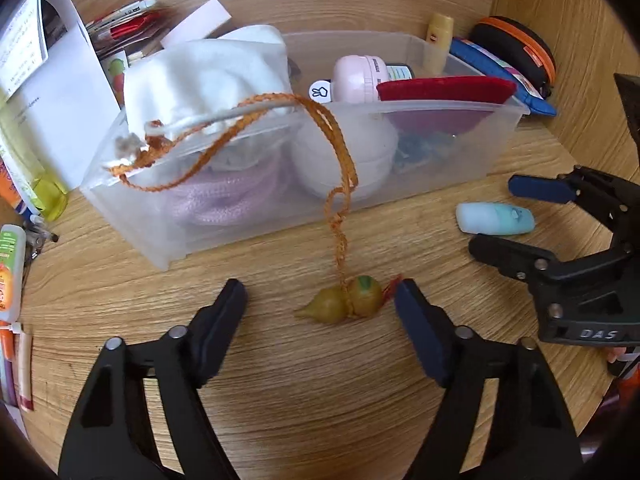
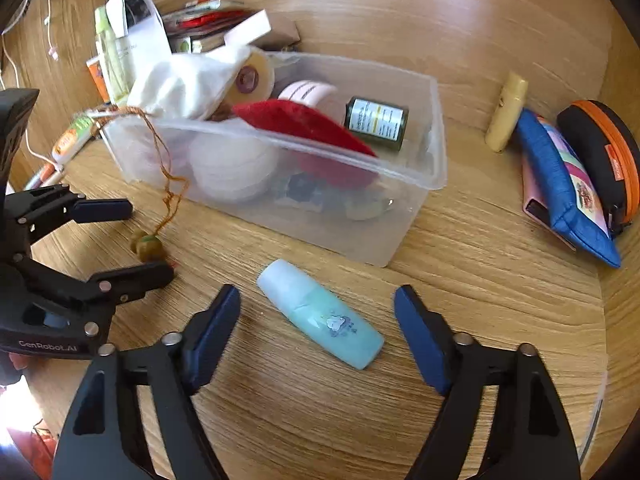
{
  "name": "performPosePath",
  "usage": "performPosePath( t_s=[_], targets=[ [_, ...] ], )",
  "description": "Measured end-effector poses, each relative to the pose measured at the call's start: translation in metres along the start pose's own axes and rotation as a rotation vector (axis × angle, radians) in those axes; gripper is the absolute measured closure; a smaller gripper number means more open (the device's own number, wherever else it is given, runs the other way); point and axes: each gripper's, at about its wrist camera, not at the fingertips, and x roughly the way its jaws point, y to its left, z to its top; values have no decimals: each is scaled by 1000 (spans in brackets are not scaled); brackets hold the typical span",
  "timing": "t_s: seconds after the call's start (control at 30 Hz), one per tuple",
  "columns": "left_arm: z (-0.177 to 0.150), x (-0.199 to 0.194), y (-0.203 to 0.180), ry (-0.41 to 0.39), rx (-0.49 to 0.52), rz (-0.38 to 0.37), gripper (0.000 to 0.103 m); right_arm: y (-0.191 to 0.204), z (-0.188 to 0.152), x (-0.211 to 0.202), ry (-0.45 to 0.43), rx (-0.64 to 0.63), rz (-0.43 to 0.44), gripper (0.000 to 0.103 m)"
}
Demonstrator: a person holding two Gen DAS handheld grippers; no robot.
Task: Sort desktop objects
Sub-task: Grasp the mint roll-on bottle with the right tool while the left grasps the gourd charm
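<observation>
A clear plastic bin (image 1: 460, 148) (image 2: 416, 176) on the wooden desk holds a white cloth bag (image 1: 208, 76), a red pouch (image 1: 444, 90), a pink jar and a dark bottle (image 2: 376, 122). An orange cord runs from the bag over the bin's rim to a yellow-green gourd charm (image 1: 344, 300) (image 2: 147, 246) lying on the desk. My left gripper (image 1: 320, 300) is open with the charm between its fingers, not touching. My right gripper (image 2: 318, 308) is open around a light blue bottle (image 2: 324, 314) (image 1: 496, 219) lying on its side.
Right of the bin lie a yellow tube (image 2: 506, 112), a blue pouch (image 2: 564, 188) and a black and orange case (image 2: 604, 156). Papers, packets and bottles crowd the left side (image 1: 52, 92). Wooden walls enclose the desk at the back and right.
</observation>
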Motion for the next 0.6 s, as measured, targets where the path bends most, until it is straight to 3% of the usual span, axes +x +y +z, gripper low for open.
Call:
performPosePath(
  t_s=[0.07, 0.13, 0.33, 0.6],
  targets=[
    [-1, -1, 1, -7, -6, 1, 34, 2, 0, 4, 15, -6, 8, 46],
    [-2, -2, 0, -13, -8, 1, 39, 1, 0, 4, 17, -6, 29, 51],
    [-5, -8, -1, -32, -11, -4, 72, 4, -1, 1, 8, -20, 46, 80],
    [-14, -20, 7, -34, -81, -96, 73, 10, -3, -10, -24, -35, 108, 80]
  ],
)
